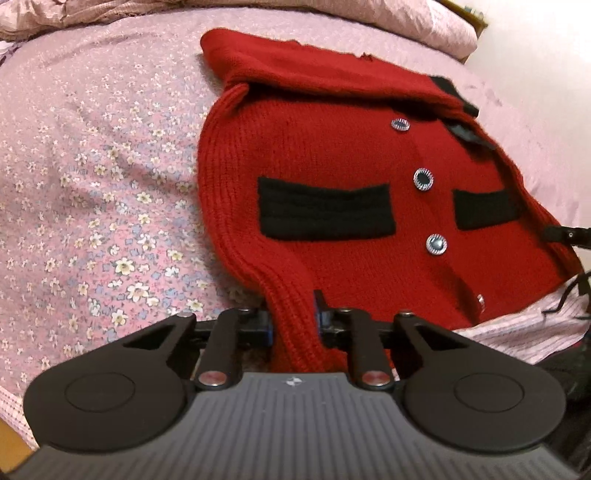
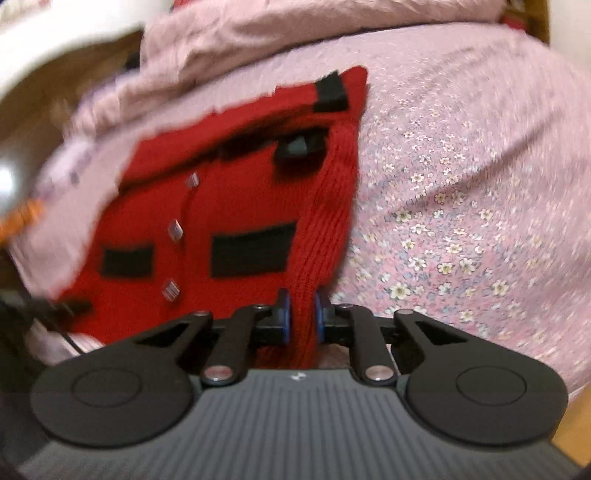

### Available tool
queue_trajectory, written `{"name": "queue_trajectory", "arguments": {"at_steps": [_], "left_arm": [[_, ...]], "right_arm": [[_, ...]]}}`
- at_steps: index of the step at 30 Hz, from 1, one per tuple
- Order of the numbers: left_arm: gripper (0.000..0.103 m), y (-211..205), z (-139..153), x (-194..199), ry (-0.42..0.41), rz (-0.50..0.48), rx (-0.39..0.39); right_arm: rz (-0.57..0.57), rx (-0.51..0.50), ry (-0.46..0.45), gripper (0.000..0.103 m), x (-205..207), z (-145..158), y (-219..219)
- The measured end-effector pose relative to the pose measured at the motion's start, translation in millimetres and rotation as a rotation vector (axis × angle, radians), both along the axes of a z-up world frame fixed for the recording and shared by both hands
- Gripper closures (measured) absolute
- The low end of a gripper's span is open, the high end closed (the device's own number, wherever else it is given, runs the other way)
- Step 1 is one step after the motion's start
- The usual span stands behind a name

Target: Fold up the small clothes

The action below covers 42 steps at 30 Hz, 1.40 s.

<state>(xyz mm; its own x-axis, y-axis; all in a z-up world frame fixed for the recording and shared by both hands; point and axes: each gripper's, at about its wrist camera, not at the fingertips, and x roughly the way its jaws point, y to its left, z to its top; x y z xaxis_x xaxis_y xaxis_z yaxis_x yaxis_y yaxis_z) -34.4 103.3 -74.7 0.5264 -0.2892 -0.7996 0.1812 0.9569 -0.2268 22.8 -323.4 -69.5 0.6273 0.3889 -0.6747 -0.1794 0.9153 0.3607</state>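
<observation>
A small red knit cardigan with black pocket bands and silver buttons lies spread on the floral pink bedsheet. My left gripper is shut on the cardigan's near ribbed hem corner. In the right wrist view the same cardigan appears blurred, and my right gripper is shut on its ribbed edge at the other near corner. The far part of the cardigan is folded over toward me. The right gripper's tip shows at the right edge of the left wrist view.
A crumpled pink quilt lies along the back of the bed. A striped pink cloth lies under the cardigan's near right corner. A wooden floor shows past the bed's near edge.
</observation>
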Motion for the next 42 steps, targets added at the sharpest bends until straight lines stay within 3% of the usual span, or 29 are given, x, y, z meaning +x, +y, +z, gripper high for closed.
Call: {"name": "queue_trajectory", "arguments": {"at_steps": [6, 15, 29, 36, 42], "left_arm": [[0.084, 13.5, 30.2, -0.8, -0.077, 0.032, -0.161], [0.09, 29.8, 78.3, 21.8, -0.205, 0.12, -0.291], [0.091, 36.7, 109.5, 52.8, -0.274, 0.168, -0.357], [0.091, 42.8, 118.9, 91.8, -0.291, 0.24, -0.405], [0.091, 41.5, 128.5, 136.5, -0.317, 0.283, -0.37]], "right_arm": [[-0.056, 0.253, -0.043, 0.087, -2.0, 17.0, -16.5], [-0.087, 0.35, -0.113, 0.087, 15.9, 35.9, -18.5], [-0.139, 0.448, -0.204, 0.087, 44.3, 56.3, -34.6], [-0.171, 0.515, -0.224, 0.087, 78.7, 58.9, -44.4], [-0.2, 0.546, -0.227, 0.087, 118.4, 57.8, -46.3]]}}
